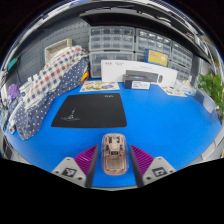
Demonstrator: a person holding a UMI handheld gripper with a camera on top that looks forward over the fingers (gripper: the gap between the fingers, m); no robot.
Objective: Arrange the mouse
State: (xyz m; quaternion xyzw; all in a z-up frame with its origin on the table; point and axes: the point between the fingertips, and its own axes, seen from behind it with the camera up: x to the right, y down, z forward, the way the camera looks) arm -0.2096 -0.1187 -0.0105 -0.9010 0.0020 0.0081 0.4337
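Gripping the mouse point(114, 150), tongs point(114, 158) clenched on its sides, pads point(86, 157) flanking it, above blue tabletop point(150, 115). Black mouse mat point(90, 108) lies just beyond. Likely best: carry forward level, lower squarely onto the mat's middle, release only once seated.

Worktop point(150, 120): bright blue. Mouse pad point(90, 109): black. Mouse point(114, 152): tan-brown with grey centre strip. Gripper point(113, 160): purple pads. Cloth point(45, 88): checked, red, white and blue. Box point(138, 72): white.
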